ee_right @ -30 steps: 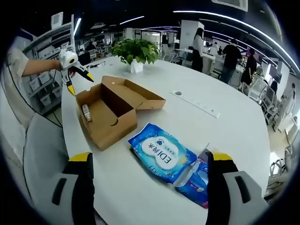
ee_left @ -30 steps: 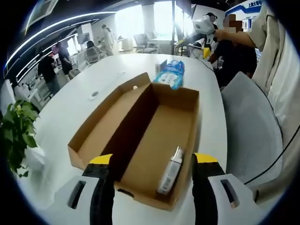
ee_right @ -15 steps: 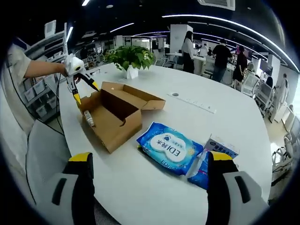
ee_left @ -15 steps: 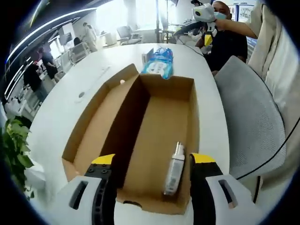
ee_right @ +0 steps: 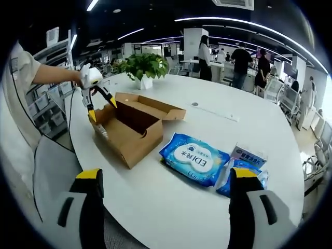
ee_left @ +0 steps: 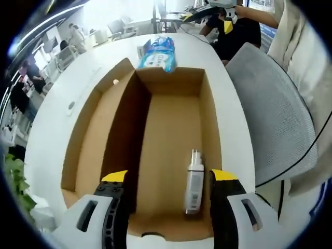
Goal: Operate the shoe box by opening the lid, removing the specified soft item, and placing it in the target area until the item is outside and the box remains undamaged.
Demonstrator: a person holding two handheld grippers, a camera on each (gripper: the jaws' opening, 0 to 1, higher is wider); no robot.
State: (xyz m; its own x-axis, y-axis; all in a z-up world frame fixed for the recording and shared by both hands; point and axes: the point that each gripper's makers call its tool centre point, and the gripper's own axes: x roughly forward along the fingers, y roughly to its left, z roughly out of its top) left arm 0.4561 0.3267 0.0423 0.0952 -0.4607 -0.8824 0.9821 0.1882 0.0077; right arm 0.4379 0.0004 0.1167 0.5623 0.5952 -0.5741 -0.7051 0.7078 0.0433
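Brown cardboard shoe box point(ee_left: 171, 129) lies open, white bottle point(ee_left: 194, 182) inside.

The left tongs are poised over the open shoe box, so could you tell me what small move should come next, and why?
Probably lower the left tongs into the open shoe box and shift them slightly right so that the white tube sits between the jaws. The lid is already folded back, the jaws stand open, and the tube lies on the box floor just inside the right jaw, beside the box wall.
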